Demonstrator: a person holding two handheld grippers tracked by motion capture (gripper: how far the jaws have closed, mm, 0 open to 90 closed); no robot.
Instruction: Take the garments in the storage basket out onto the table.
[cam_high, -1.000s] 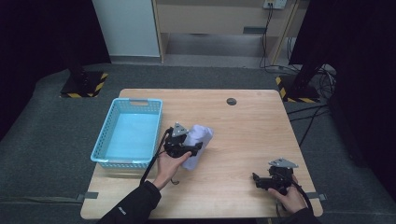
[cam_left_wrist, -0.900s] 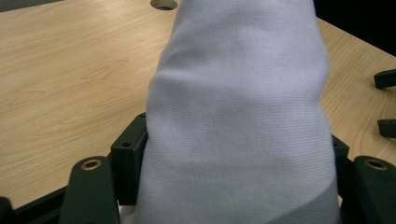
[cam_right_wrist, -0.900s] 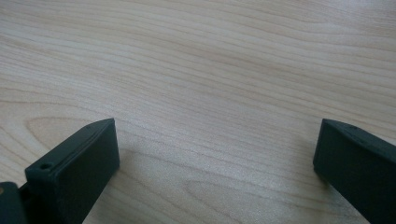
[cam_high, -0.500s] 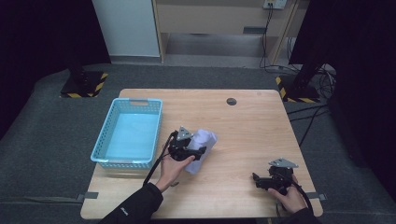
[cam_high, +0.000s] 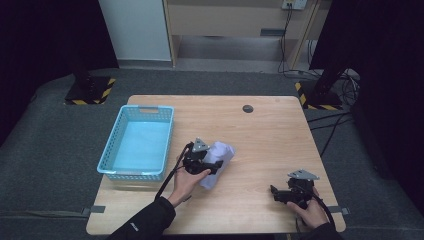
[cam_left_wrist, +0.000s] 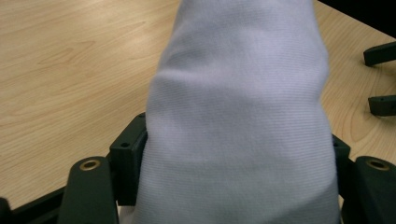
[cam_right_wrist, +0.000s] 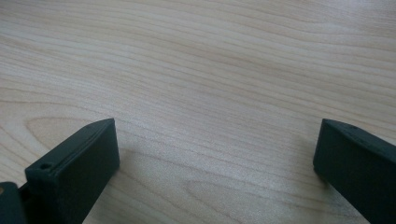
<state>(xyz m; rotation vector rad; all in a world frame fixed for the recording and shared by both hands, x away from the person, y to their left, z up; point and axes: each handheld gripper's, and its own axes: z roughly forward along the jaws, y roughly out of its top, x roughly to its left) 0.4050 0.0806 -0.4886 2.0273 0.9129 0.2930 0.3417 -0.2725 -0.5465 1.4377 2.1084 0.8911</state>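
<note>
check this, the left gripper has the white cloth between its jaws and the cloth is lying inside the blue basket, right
Not quite. The left gripper does have the white cloth between its jaws, but the cloth lies on the wooden table, to the right of the blue basket. The high view shows it.

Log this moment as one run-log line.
left claw: shut on white cloth | right claw: open, idle over table | blue basket: empty

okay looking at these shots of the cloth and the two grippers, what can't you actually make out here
- Left gripper, high view: its fingertips are buried in the white cloth, so the grip itself is hidden.
- Left gripper view: the cloth covers the jaws' tips; its top and bottom are cut off by the edges.
- Basket, high view: too small to tell whether anything thin lies inside.
- Right gripper, right gripper view: jaws spread over bare table.
</note>
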